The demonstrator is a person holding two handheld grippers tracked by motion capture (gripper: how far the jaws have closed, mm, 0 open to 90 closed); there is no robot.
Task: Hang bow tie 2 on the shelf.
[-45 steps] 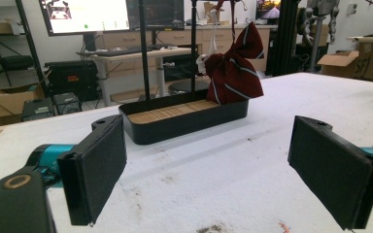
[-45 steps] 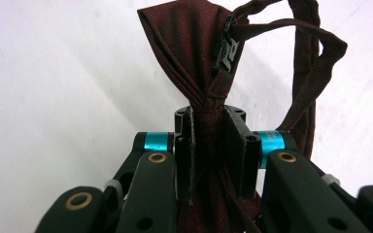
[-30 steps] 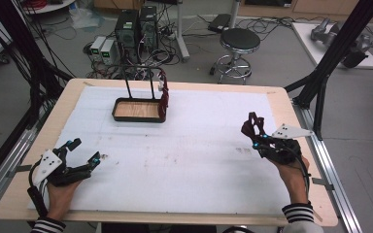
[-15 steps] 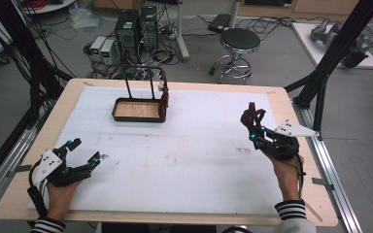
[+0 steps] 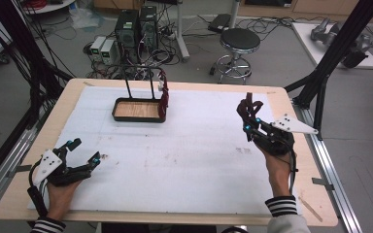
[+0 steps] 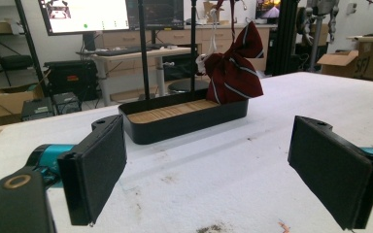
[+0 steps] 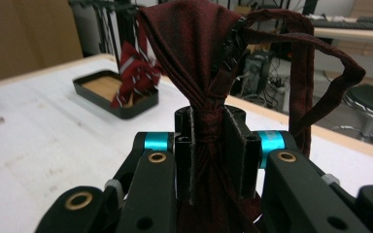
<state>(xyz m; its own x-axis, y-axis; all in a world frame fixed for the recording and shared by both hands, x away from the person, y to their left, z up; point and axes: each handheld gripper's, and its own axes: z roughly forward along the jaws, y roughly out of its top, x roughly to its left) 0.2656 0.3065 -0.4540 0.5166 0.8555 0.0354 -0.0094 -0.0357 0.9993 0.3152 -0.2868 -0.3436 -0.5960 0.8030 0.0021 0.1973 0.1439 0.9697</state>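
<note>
My right gripper (image 5: 249,120) (image 7: 209,155) is shut on a dark red bow tie (image 5: 248,107) (image 7: 199,48), pinched at its middle and held above the table's right side; a thin strap loops off to its right. A black tray (image 5: 138,120) (image 6: 184,124) (image 7: 121,110) with a wooden floor and two upright posts stands at the back left. A red striped bow tie (image 5: 163,99) (image 6: 233,73) (image 7: 133,73) hangs at the tray's right end. My left gripper (image 5: 84,150) (image 6: 213,170) rests open near the front left, with nothing between its jaws.
A white sheet (image 5: 189,155) covers most of the wooden table (image 5: 291,204). Black frame legs (image 5: 320,82) rise past the table's right edge. A stool (image 5: 240,41) and computer boxes (image 5: 136,24) stand on the floor behind.
My right gripper has carried the dark red bow tie a little farther from the person and slightly left. The left gripper has stayed still.
</note>
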